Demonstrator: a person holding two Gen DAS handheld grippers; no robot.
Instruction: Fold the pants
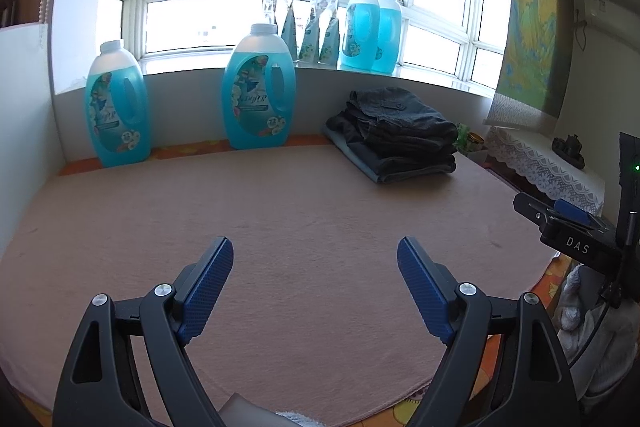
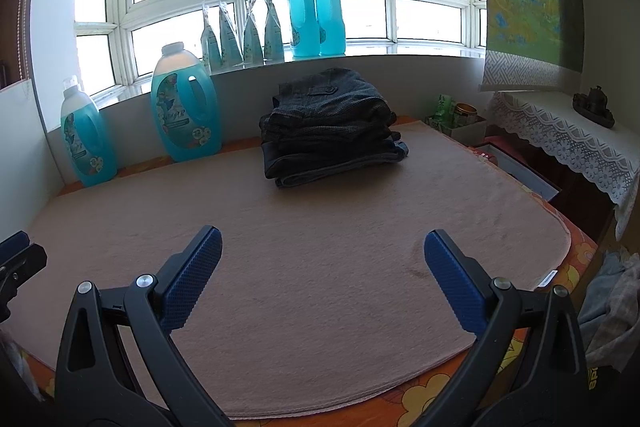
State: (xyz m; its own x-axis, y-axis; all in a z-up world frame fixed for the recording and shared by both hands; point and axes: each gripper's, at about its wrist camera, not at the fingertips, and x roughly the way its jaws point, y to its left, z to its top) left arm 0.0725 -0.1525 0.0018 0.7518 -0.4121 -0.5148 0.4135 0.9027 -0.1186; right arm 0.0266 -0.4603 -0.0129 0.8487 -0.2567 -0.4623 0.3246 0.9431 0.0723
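A stack of folded dark pants lies at the far side of a pink mat, close to the wall under the window. My left gripper hovers over the near part of the mat, open, with nothing between its blue pads. In the same way my right gripper stands open and empty above the mat, well short of the stack. Part of the right gripper's body shows at the right edge of the left wrist view. The tip of the left gripper shows at the left edge of the right wrist view.
Two big blue detergent bottles stand at the mat's back left. More bottles and pouches line the windowsill. A lace-covered shelf and a box are at the right. Crumpled cloth lies off the near right corner.
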